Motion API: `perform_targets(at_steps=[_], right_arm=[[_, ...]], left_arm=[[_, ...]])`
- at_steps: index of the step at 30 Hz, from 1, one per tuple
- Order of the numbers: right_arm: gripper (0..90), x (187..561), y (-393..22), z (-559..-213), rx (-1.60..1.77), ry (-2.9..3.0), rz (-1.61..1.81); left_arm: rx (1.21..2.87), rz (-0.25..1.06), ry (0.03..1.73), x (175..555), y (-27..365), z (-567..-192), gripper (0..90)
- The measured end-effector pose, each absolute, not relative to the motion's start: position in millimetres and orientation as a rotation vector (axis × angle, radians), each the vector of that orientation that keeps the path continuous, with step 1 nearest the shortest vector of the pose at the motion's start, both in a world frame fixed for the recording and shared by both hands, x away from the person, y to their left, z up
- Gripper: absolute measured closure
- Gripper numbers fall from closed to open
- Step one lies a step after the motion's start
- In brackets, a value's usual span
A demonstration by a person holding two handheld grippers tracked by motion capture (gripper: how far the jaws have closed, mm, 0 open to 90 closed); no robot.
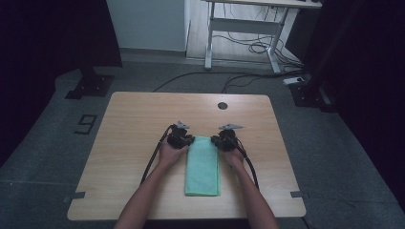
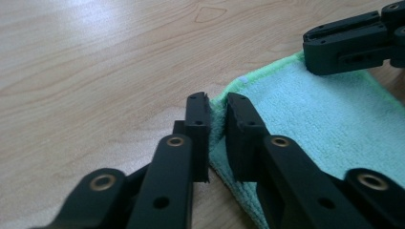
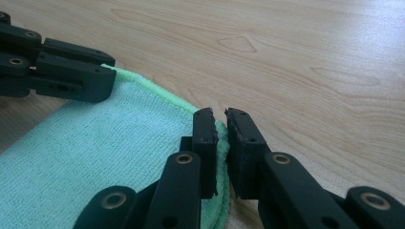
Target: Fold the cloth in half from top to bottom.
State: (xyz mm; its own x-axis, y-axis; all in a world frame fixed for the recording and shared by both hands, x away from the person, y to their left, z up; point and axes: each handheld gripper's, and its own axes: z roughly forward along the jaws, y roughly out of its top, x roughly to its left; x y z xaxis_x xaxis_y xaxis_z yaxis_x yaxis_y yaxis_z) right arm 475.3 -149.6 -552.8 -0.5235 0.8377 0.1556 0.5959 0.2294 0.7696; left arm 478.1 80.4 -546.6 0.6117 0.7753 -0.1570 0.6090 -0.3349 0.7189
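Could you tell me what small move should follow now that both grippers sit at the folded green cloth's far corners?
Probably lift both corners together: the left gripper and right gripper each pinch the folded green microfibre cloth, which lies flat on the wooden table.

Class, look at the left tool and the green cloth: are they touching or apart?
Touching. The left gripper view shows the left tool shut on the green cloth, its corner edge pinched between both jaws.

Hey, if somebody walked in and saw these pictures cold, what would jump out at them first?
The folded mint-green cloth stands out, lying lengthwise on the pale wooden table near the person's edge. Next come the two black grippers at its far corners: the left gripper is pinched on the cloth's left corner edge, and the right gripper is pinched on the right one.
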Motion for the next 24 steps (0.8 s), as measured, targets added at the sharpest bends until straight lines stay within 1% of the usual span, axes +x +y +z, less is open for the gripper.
perform_targets(at_steps=[4,9,19,24], right_arm=[[81.9,475,-150,-553,1.348,2.209,1.190],[82.6,474,-151,-549,1.338,2.215,1.208],[82.9,470,-156,-530,1.296,2.166,1.294],[83.0,465,-159,-517,1.274,2.141,1.299]], left_arm=[[2.052,0.244,1.107,478,83,-546,83.7],[2.063,0.262,1.082,476,83,-542,86.0],[2.007,0.268,1.051,473,87,-518,86.2],[1.994,0.298,1.019,471,84,-505,86.3]])
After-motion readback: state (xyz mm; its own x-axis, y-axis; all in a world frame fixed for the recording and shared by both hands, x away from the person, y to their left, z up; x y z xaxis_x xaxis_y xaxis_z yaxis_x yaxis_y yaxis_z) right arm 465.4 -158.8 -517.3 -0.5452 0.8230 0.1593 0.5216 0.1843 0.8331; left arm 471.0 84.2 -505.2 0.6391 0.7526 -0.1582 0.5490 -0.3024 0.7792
